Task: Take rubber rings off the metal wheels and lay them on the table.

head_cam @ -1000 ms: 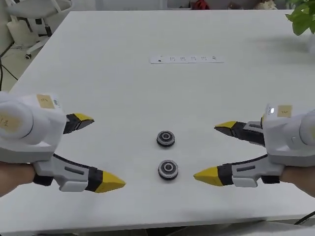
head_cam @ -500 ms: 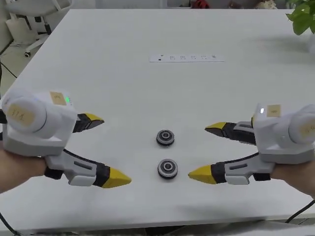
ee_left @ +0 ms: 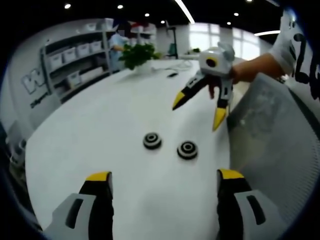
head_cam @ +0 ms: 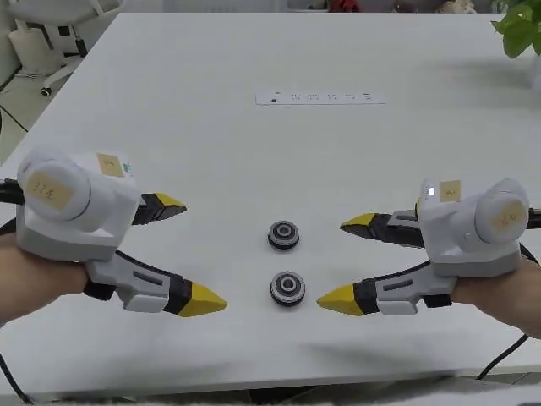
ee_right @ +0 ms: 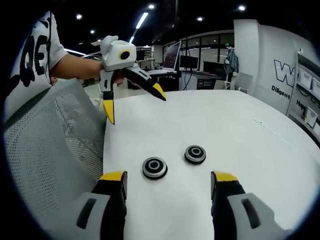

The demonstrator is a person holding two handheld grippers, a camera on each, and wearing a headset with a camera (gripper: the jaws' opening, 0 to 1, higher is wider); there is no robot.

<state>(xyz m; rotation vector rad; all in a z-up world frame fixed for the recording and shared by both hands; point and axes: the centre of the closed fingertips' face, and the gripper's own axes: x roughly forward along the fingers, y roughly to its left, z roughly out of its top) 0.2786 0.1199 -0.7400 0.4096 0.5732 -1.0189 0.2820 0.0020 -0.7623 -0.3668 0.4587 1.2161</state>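
Two small metal wheels with black rubber rings lie flat near the white table's front edge: a far wheel and a near wheel. My left gripper hovers to their left, open and holding nothing. On the other side, my right gripper is also open and holding nothing, its yellow tips a short way from the wheels. Both grippers point inward at the wheels and touch neither.
A white power strip lies further back on the table. A green plant stands at the far right corner. A grey mesh chair sits at the table's front edge. White chairs stand at the far left.
Both grippers have come a little inward toward the wheels, the right one more so. The wheels have not moved.
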